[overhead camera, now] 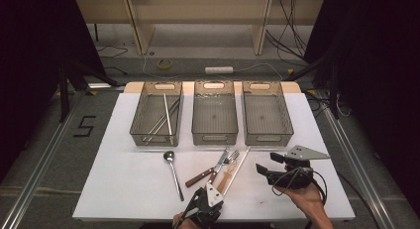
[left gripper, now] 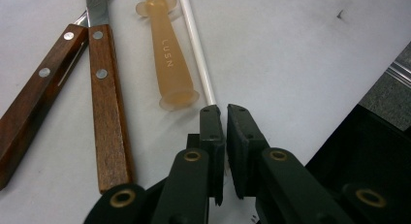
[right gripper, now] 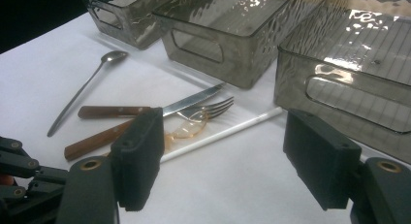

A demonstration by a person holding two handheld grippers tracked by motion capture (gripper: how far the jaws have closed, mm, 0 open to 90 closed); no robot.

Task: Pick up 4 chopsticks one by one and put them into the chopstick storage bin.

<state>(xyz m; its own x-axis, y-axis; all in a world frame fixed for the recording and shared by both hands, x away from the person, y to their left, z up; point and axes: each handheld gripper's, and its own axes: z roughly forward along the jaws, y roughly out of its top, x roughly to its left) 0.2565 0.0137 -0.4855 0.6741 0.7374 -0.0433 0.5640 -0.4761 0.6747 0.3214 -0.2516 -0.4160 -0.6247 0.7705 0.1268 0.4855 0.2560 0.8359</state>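
On the white table a white stick [overhead camera: 236, 165] [left gripper: 196, 49] lies slantwise. Its near end meets the tips of my left gripper [overhead camera: 216, 189] [left gripper: 224, 107], whose jaws stand almost together on it. Beside it lie an amber soft-handled utensil [left gripper: 167, 54], a wood-handled knife [overhead camera: 205, 173] [left gripper: 104, 88] and a wood-handled fork [right gripper: 206, 109] [left gripper: 34, 103]. A metal spoon [overhead camera: 173, 172] [right gripper: 82, 95] rests to the left. My right gripper [overhead camera: 270, 163] [right gripper: 224, 115] hovers at the right, jaws wide apart with nothing between them.
Three smoky clear bins stand in a row at the back: the left bin [overhead camera: 136, 125] holds several thin metal sticks [overhead camera: 167, 115], while the middle bin [overhead camera: 215, 137] and the right bin [overhead camera: 267, 139] hold nothing. The table's front edge is close to both hands.
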